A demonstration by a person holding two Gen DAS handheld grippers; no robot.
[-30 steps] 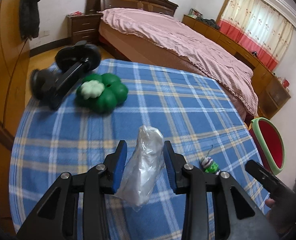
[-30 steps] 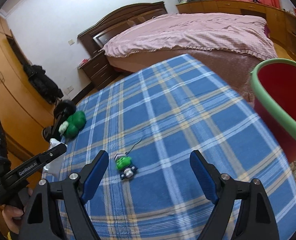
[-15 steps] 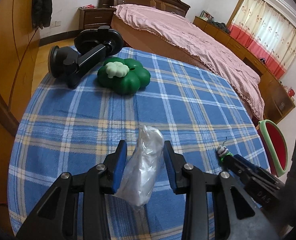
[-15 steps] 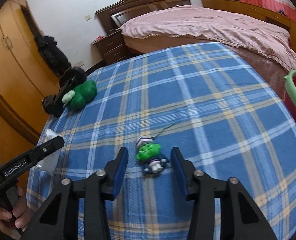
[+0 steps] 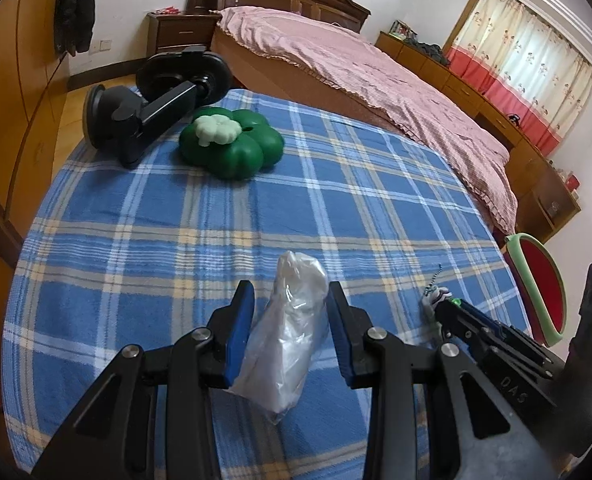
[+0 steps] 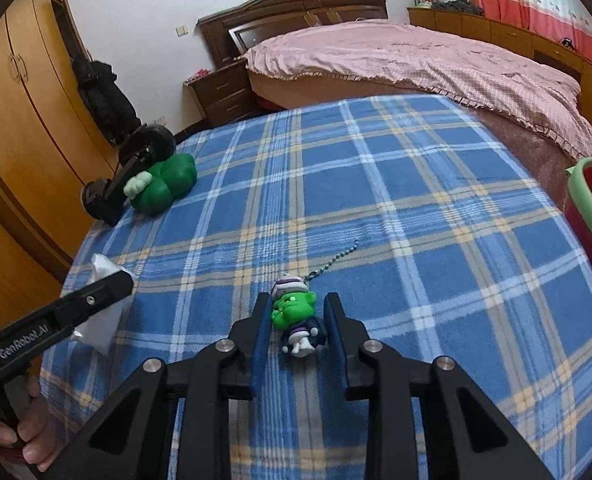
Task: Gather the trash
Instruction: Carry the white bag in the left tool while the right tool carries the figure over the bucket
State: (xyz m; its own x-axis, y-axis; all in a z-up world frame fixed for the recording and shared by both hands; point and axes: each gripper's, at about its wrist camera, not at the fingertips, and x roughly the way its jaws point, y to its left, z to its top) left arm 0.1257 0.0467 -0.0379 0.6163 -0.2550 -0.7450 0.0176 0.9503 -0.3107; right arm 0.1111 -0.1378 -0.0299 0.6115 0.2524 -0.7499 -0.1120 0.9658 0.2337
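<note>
Since a second ago the right gripper [image 6: 296, 320] has come down over the green keychain figure [image 6: 296, 320] on the blue plaid cloth [image 6: 376, 200], its jaws just closing until the pads seem to pinch the striped-capped toy, though contact on the right side is hard to judge. The left gripper [image 5: 289, 332], marked "GenRobot.AI", clamps a crumpled clear plastic bag [image 5: 291, 340]. The red bin [image 5: 544, 292] with its pale green rim shows nothing inside.
</note>
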